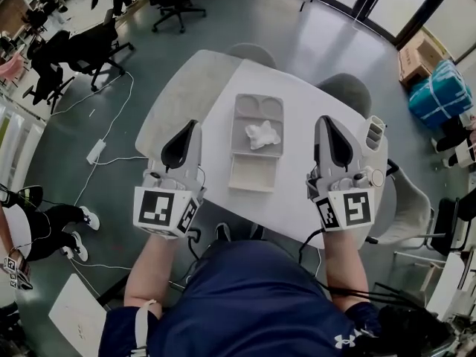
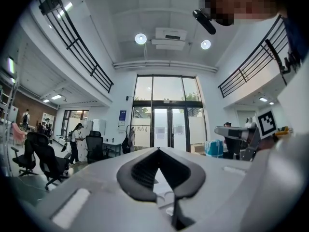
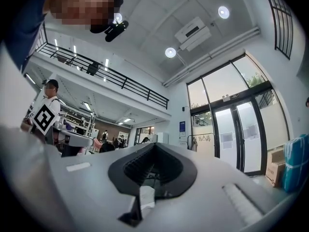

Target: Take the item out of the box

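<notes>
**Evidently the reach has not begun: item in the open box, both grippers empty**

The person holds the left gripper (image 1: 195, 125) and the right gripper (image 1: 322, 120) roughly level above the near part of the white table (image 1: 312, 99). Each gripper's own view shows its dark pads meeting at the tips, with nothing pinched between them, so both sets of jaws are together and empty.

The box (image 1: 256, 143) lies open on the table, ahead of the jaws and between the two grippers. Its shallow white half (image 1: 252, 172) sits nearer the person and looks empty. The grey moulded half (image 1: 256, 110) lies beyond it, with small empty recesses along its far edge. The white crumpled item (image 1: 262, 134) rests in the larger recess of that grey half, about midway between the two sets of jaws and touched by neither.

Judged from this, the step in hand is the approach before any grasp. The next move calls for one gripper to part its jaws, tip downward, come in over the grey half and close on the soft item, probably at a raised fold.
</notes>
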